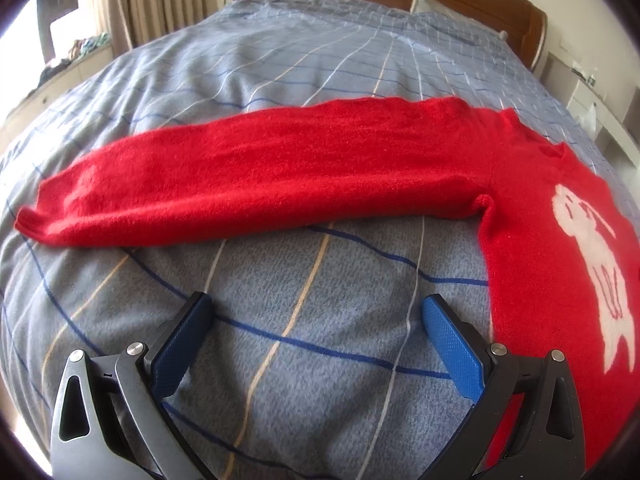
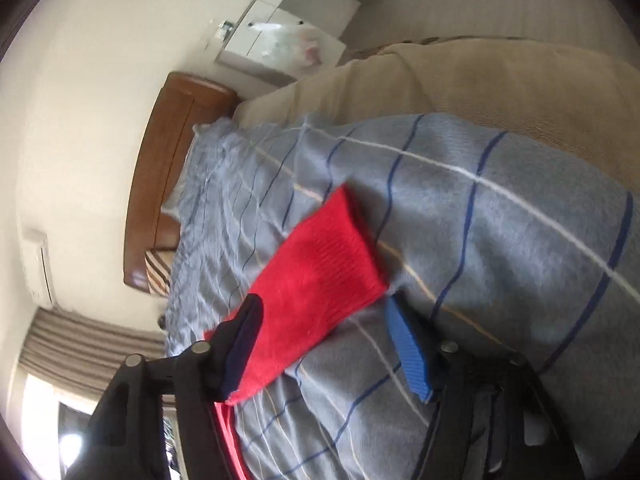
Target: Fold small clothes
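Red knit sweater (image 1: 540,240) lay flat on the bed's blue-grey plaid duvet (image 1: 280,340), front up, with a white animal motif (image 1: 588,268) at 3 o'clock in the left wrist view. One sleeve (image 1: 248,184) stretched straight out from the shoulder toward 9 o'clock, uncreased, its cuff (image 1: 28,224) at the far end. No fold was visible in either view, so the task was judged to be at its start: both sleeves, the sides and the hem remained to be brought in.

Left tongs (image 1: 316,344) hovered over bare duvet at 6 o'clock, jaws spread wide, holding nothing; the sleeve lay well apart at 12 o'clock of them. Right tongs (image 2: 324,344) were also spread, with the other sleeve's ribbed cuff (image 2: 340,256) lying between the jaws and reaching toward 12 o'clock; whether either pad touched the knit could not be told, and no pinch was seen.

The left wrist view alone showed the sweater's body, motif and neckline, plus the headboard (image 1: 480,4) and pillows. The right wrist view alone showed the second cuff, a tan blanket (image 2: 500,80) along the bed's edge at 1 o'clock, and motion blur across the scene
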The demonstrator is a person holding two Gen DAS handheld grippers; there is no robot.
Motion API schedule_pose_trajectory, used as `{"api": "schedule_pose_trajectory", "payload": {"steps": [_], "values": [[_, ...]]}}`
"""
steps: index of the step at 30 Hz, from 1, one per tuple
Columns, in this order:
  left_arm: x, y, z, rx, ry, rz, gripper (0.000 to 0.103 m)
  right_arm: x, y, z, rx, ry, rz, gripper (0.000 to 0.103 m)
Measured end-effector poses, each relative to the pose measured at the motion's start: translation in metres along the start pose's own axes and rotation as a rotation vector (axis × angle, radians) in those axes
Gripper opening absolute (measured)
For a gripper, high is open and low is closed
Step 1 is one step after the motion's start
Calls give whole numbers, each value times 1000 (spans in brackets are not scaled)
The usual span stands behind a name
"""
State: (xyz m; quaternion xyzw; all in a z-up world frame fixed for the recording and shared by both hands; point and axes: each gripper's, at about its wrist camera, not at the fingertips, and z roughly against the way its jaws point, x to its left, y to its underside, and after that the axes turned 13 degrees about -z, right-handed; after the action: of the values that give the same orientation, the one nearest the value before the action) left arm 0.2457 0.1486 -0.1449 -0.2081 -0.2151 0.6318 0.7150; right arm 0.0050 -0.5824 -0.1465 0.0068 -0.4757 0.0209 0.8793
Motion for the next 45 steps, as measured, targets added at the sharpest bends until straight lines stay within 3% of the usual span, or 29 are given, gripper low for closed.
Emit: {"api": "schedule_pose_trajectory", "payload": {"steps": [3,6,7,8,11,13,17,21,24,28,30,32,33,36,39,42,45], "values": [[-5,2,13,49,40,-4,103,0,-11,-18,16,-41,-40,46],[-5,17,36,-38,82,21,102,12,-14,-38,38,-14,16,31],[-3,23,41,-67,83,32,102,14,-16,-45,54,11,42,14],[-2,29,43,-84,70,40,102,19,-16,-51,58,51,65,4],[4,49,43,-124,29,65,102,49,-10,-52,25,105,159,4],[4,62,44,-177,6,37,102,87,6,-49,8,83,274,4],[2,59,42,-173,-17,21,103,188,79,-56,65,-21,518,4],[8,60,40,-180,1,41,103,272,195,-94,214,-115,748,4],[5,60,38,-182,-15,20,103,298,289,-135,316,-129,883,4],[3,62,37,-188,-25,15,103,284,387,-194,410,-95,990,5],[3,62,36,-188,-27,14,103,263,424,-221,483,-58,1015,13],[2,62,36,-190,-34,10,103,238,446,-245,610,-16,978,62],[1,63,37,-190,-38,8,103,223,451,-245,659,-25,942,63],[-1,62,36,-190,-48,3,103,191,455,-225,737,-67,936,63],[-3,62,35,-189,-57,-2,103,165,437,-192,761,-106,998,64],[-3,62,35,-189,-57,-2,103,126,400,-156,756,-41,1061,65],[-3,62,35,-190,-64,-4,103,85,346,-117,679,22,1099,64]]}}
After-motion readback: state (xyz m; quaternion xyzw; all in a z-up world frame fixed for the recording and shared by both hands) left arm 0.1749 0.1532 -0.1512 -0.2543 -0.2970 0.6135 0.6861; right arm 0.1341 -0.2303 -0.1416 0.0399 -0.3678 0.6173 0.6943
